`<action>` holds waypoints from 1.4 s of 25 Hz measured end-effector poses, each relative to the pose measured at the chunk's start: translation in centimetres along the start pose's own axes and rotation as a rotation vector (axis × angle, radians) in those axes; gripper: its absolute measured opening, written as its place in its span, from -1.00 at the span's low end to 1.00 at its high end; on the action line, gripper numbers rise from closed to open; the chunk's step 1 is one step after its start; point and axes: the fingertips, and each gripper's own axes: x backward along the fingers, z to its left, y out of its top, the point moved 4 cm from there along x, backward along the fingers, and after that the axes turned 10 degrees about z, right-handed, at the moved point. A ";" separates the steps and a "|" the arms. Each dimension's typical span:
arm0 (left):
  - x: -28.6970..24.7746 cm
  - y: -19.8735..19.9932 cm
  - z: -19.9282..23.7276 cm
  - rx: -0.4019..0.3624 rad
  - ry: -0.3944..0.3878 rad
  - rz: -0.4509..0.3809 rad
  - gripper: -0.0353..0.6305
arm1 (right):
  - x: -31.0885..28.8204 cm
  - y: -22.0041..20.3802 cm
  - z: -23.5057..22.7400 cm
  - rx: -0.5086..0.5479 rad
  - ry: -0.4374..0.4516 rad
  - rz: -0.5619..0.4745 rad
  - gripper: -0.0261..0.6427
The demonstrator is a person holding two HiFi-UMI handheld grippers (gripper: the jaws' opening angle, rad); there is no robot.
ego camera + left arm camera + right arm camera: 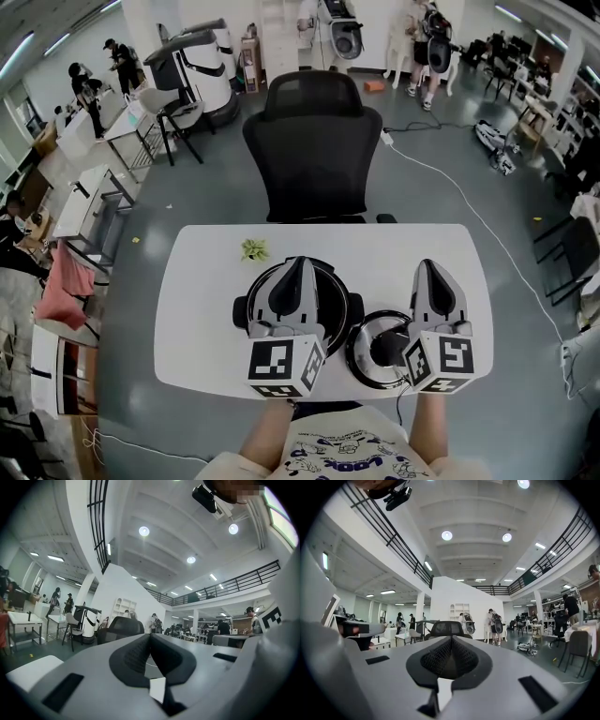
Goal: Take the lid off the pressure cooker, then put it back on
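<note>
In the head view the black pressure cooker pot point(336, 292) stands on the white table point(197, 309), mostly hidden under my left gripper point(298, 264). Its lid point(367, 367), a shiny rim with a black knob point(386, 349), lies on the table to the pot's right, partly under my right gripper point(429, 266). Both grippers hover above the table pointing away from me, and neither touches the pot or the lid. In the left gripper view the left gripper point(150, 637) is shut with nothing between its tips. The right gripper point(451, 639) is likewise shut and empty in the right gripper view.
A small green object point(254, 249) lies on the table beyond the pot. A black office chair point(314, 141) stands just behind the table's far edge. A white cable point(469, 202) runs over the floor at the right. Desks and people are far off in the hall.
</note>
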 end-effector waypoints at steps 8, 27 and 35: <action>0.0 -0.1 0.1 -0.001 -0.001 0.012 -0.85 | -0.2 -0.4 0.1 0.028 -0.002 0.035 -0.89; -1.7 -2.8 -0.5 -0.008 -0.026 0.099 -0.85 | -1.3 -6.4 -2.0 0.092 -0.042 0.268 -0.80; -2.8 -4.7 -0.4 0.002 -0.033 0.151 -0.85 | -1.7 -10.7 -2.8 0.064 -0.007 0.394 -0.51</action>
